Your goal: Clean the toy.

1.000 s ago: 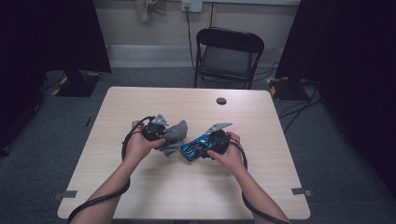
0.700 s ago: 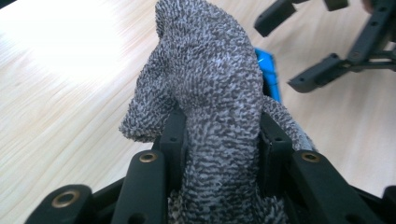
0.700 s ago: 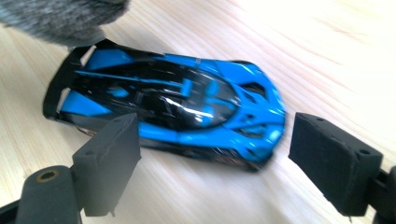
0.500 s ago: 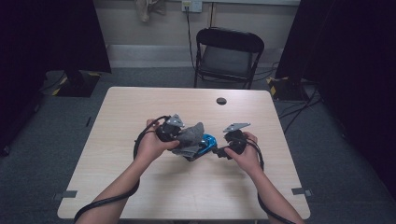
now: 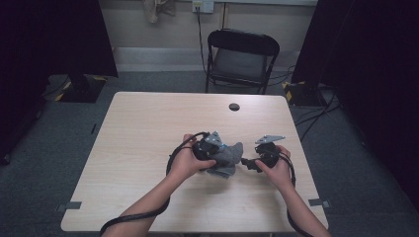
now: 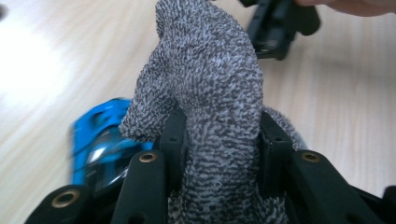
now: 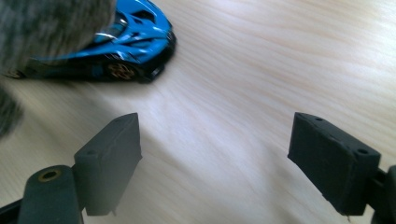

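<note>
Wood-grain table (image 5: pixel 148 148) carries the whole job; everything sits at its near-right part. Step in hand, as I read it: wiping or covering the toy car with the cloth, left side doing the work, right side standing off.

Left gripper (image 5: pixel 213 149) is clenched on a grey knit cloth (image 6: pixel 210 93); both black pads press into the fabric in the left gripper view, and the cloth bunches up past the jaws. Forearm comes in from the bottom edge of the high view, angled up and right, hand wrapped round the gripper body, jaws pointing toward the other hand.

Right gripper (image 7: pixel 219 158) is released: jaws wide, bare table between them. It points left at the cloth; hand (image 5: pixel 276 168) sits low, close to the table.

Blue toy car (image 7: pixel 116 46) rests on the table, just under the cloth's edge, ahead of the right jaws but apart from them.

Next move likely calls for the right jaws to close on the car's body to steady it, or for the left to drag the cloth across it. Car is small and slick, so square the jaws first.
</note>
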{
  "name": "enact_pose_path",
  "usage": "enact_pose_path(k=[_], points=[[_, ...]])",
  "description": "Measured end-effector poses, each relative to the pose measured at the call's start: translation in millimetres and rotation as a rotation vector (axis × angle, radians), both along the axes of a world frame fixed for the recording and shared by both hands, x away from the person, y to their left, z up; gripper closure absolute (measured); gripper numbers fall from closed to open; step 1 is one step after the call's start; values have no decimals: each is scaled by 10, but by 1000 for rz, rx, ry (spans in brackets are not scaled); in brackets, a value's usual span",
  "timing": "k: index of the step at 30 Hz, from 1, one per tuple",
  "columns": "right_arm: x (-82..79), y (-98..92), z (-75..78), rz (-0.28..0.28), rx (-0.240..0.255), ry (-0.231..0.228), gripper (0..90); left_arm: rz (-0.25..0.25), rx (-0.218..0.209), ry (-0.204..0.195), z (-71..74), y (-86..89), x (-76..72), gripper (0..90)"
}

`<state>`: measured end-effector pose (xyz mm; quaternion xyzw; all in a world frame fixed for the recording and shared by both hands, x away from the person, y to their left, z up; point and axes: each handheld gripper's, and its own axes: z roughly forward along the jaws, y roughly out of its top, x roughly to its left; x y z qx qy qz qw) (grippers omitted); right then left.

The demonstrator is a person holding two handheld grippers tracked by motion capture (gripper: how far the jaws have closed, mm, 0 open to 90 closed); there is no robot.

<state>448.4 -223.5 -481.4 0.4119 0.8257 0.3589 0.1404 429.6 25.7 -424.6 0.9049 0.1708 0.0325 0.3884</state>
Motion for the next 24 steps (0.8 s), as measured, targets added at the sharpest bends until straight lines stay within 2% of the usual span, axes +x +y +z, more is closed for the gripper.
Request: enact_pose_path(k=[9, 13, 17, 20, 24], points=[[-24, -219, -54, -46, -1, 1, 163, -51, 14, 23, -216, -279, -100, 619], [-37, -268, -93, -55, -11, 5, 163, -71, 30, 19, -298, -379, -140, 618], [-56, -302, -141, -55, -25, -5, 166, -88, 45, 22, -360, -444, -164, 617], [-65, -321, -150, -57, -24, -16, 167, -88, 38, 26, -391, -474, -179, 617], [-75, -339, -159, -48, -47, -32, 164, -95, 36, 23, -420, -505, -203, 616]])
